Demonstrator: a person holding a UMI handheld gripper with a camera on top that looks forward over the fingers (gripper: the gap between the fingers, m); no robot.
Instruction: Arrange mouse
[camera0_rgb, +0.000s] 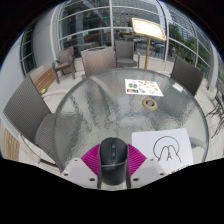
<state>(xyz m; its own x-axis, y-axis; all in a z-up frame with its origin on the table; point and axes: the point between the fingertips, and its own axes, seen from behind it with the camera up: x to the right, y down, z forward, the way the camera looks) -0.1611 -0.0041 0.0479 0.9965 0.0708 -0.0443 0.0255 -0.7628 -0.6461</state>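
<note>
One dark computer mouse (111, 155) sits between the two fingers of the claw (111, 170), at the near edge of a round glass table (90, 100). The magenta pads (93, 161) lie against both flanks of the mouse with no visible gap, so the claw is judged closed on it. Whether the mouse rests on the glass or is lifted clear cannot be told. Just to its right lies a white sheet (168, 148) bearing a drawn outline, apparently the intended placement mark. Far across the table lies a small card with coloured dots (141, 87). Empty chairs (35, 110) ring the table. Assessment: mouse secured, placement outstanding; it stands beside the sheet, not on it.
</note>
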